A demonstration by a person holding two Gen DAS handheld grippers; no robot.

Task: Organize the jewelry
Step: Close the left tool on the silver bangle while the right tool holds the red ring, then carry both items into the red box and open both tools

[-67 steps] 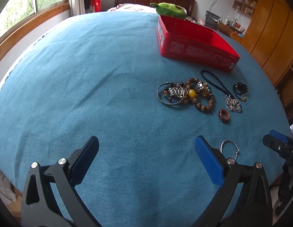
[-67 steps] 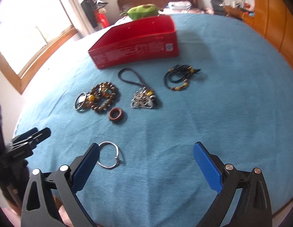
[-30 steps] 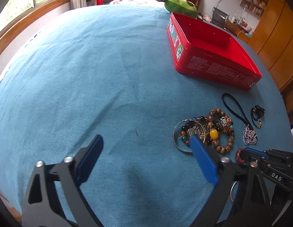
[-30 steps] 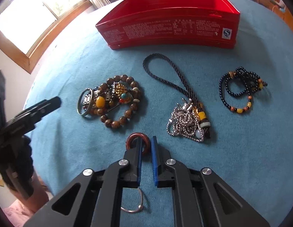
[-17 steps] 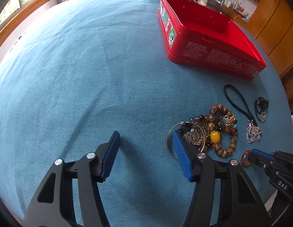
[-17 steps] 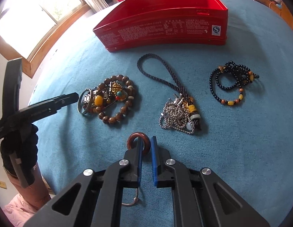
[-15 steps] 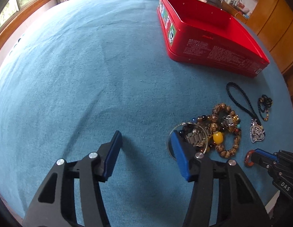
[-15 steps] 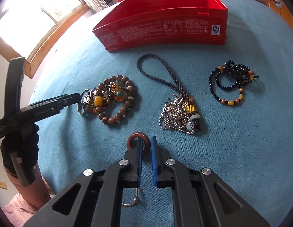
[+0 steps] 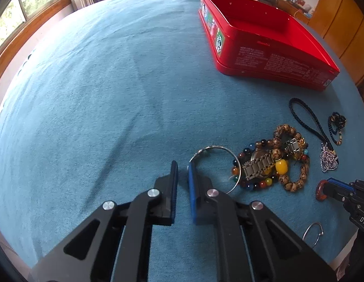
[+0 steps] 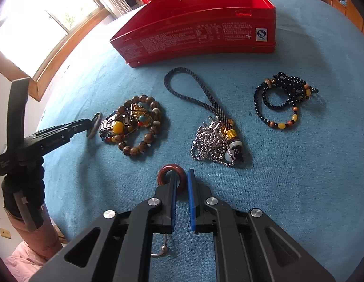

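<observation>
On the blue cloth, my left gripper [image 9: 182, 164] points down at the left rim of a silver bangle [image 9: 214, 146]. Its jaws are closing, nearly together. In the right wrist view the bangle's rim [image 10: 97, 117] sits pinched at the left gripper's tips [image 10: 91, 123]. My right gripper [image 10: 182, 172] is shut on a small reddish-brown ring [image 10: 170, 166], also seen as the ring [image 9: 319, 190] from the left wrist. An open red tin [image 9: 271, 58] stands beyond the jewelry.
Beside the bangle lies a pile of bead bracelets and a watch band [image 10: 134, 127]. Further right are a black cord with a silver chain [image 10: 212, 141] and a dark bead bracelet [image 10: 283, 101]. A thin open silver hoop [image 9: 311, 232] lies near the table's front edge.
The left gripper moved toward the bead pile and lowered, and its jaws went from wide apart to nearly together at the bangle's rim. The right gripper stayed shut on the ring.
</observation>
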